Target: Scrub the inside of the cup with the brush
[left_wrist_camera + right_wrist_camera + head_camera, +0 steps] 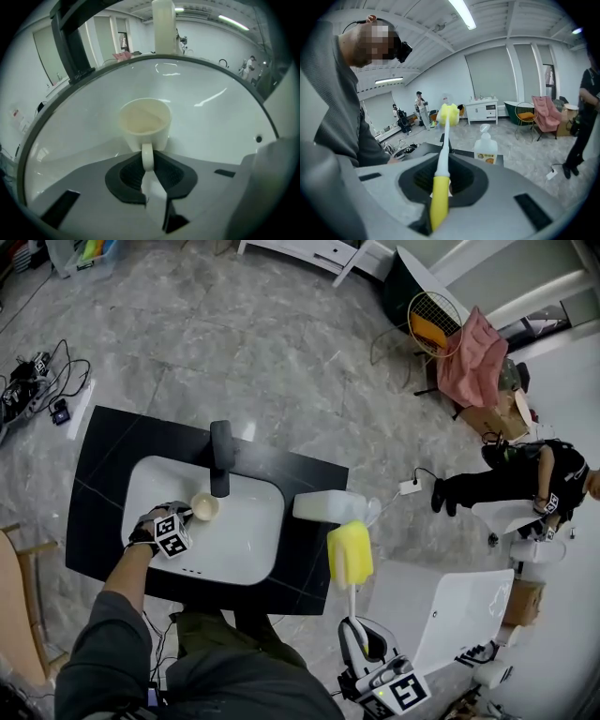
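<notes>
In the head view, the cup (205,506) is standing upright in the sink (251,554), close to its back edge beside the faucet (220,457), mouth facing up and handle pointing at the left claw (188,514). The brush (351,563) is pointing away from the right claw (361,641), its long axis running from off the worktop's (103,479) front right corner toward the bottle (326,507) at the right edge. In the left gripper view, the left claw is nearly closed, pinching the cup's handle. In the right gripper view, the right claw is clamping the brush's yellow grip, sponge head pointing away. The bottle is showing an orange label, its writing too small for reading.
</notes>
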`<state>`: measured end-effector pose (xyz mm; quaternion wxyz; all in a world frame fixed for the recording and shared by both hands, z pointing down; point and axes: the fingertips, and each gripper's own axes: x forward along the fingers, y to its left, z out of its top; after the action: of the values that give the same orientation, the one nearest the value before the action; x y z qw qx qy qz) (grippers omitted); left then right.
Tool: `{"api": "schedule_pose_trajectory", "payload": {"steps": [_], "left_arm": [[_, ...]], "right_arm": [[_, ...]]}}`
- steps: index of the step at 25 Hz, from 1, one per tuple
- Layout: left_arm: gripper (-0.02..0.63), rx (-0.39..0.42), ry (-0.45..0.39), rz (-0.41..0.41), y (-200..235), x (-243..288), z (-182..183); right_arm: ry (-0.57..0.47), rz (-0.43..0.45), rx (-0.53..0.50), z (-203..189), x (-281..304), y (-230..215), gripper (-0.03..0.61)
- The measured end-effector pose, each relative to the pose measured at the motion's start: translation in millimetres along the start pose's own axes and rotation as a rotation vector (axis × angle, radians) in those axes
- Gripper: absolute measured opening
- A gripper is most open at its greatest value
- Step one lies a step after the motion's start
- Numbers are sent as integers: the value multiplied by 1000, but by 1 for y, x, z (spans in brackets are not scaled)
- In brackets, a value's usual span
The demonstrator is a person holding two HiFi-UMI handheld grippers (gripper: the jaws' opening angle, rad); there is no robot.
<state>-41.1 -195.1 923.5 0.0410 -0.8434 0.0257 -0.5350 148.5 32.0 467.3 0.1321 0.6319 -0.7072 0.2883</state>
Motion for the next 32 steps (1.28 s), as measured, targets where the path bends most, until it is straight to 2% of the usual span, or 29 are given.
{"api": "schedule_pose_trajectory", "payload": {"steps": [4, 8, 12, 15, 18, 22, 28, 32], "left_arm": [[52, 57, -37, 22, -3, -15, 11], [51, 153, -57, 21, -12, -32, 24], [51, 186, -77, 15, -17, -48, 33], [51, 170, -98, 3, -20, -58, 36], [51, 116, -139, -6, -22, -74, 39], [49, 90, -181, 24, -18, -108, 48], [48, 56, -249, 54, -8, -178, 69], [48, 53, -289, 105, -3, -233, 84]], "right_arm": [[2, 29, -8, 2, 7, 6, 28], [-56, 54, 11, 20, 16, 17, 28], [-8, 47, -8, 3, 11, 14, 28], [-17, 52, -5, 4, 12, 14, 28], [-29, 61, -4, 4, 12, 15, 28], [-31, 81, -16, 8, 14, 14, 28], [-8, 149, -78, 14, 18, 17, 28], [-48, 201, -111, 35, 18, 23, 28]]}}
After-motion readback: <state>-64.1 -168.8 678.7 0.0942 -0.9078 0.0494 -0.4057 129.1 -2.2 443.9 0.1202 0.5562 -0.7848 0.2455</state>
